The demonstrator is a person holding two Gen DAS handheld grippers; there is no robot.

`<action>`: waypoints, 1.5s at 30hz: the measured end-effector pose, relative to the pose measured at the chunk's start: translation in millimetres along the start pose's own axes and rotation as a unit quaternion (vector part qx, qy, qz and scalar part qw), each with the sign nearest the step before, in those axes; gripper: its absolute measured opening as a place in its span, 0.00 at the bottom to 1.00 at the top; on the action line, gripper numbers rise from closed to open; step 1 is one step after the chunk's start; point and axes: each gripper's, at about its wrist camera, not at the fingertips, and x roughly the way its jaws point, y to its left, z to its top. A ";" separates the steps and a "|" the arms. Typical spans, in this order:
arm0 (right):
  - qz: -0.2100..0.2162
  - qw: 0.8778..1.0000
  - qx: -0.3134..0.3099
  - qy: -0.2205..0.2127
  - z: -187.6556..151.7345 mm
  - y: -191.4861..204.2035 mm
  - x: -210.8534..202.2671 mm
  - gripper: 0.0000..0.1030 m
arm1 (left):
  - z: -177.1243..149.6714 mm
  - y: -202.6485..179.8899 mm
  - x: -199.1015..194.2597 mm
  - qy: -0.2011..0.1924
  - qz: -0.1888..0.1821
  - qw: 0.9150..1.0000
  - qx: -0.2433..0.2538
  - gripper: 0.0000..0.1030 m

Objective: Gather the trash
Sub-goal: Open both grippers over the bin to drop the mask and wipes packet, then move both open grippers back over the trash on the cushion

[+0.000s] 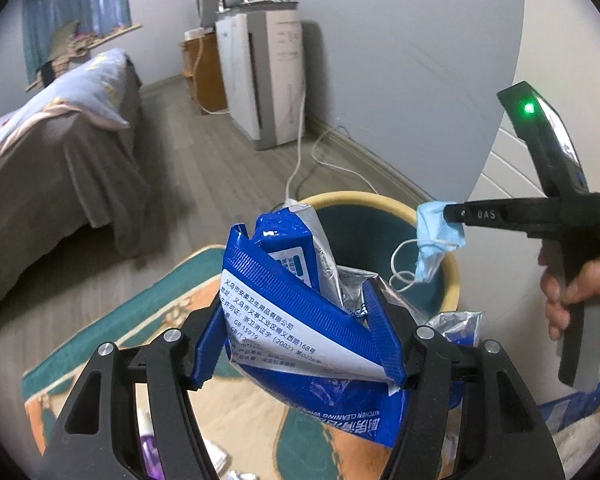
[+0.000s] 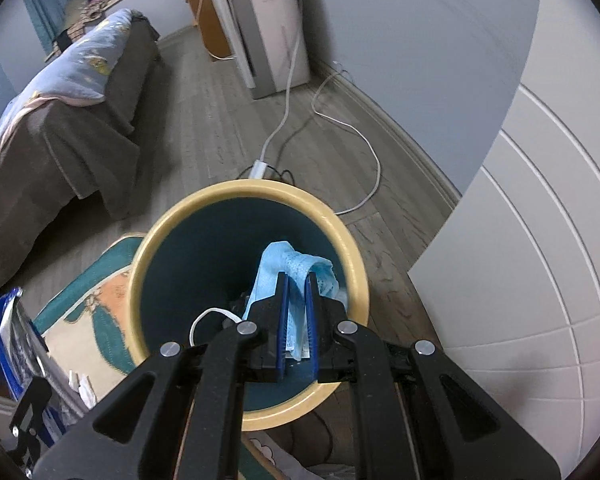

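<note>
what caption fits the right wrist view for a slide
Right gripper holds a blue face mask over the open trash bin.

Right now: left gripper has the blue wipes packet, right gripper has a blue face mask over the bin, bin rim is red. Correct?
Not quite: the bin rim is pale yellow, as the right wrist view shows. The rest holds: the left gripper grips the blue wipes packet, and the right gripper holds the face mask over the bin.

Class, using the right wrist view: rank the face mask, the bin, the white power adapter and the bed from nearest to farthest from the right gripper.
1. Face mask, between the right gripper jaws.
2. Bin, directly below.
3. White power adapter, on the floor beyond the bin.
4. Bed, far left.
</note>
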 end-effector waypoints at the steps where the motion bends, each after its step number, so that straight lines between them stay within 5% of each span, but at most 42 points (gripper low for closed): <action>1: -0.003 1.000 -0.002 -0.001 -0.3 -0.5 0.4 0.08 | 2.1 0.1 5.2 0.005 0.002 1.000 0.000 0.64; 19: 0.025 0.999 -0.019 -0.044 6.8 12.6 -6.4 0.10 | 36.2 -3.7 59.7 -0.019 0.003 1.000 0.003 0.77; 23: 0.032 0.998 -0.016 -0.046 7.9 13.3 -5.3 0.37 | 31.3 5.1 55.1 -0.032 0.006 0.999 -0.018 0.91; 27: 0.039 0.998 -0.013 -0.047 8.6 14.8 -5.3 0.65 | 27.6 14.5 52.7 -0.027 0.010 0.999 -0.034 0.93; 33: 0.042 0.997 -0.026 -0.052 8.0 23.6 -12.2 0.93 | 16.2 27.5 35.9 -0.029 0.027 0.998 -0.054 0.95; 45: 0.026 0.998 -0.048 -0.045 -22.8 72.4 -58.3 0.94 | -24.3 71.4 -55.6 -0.048 0.059 0.993 -0.089 0.95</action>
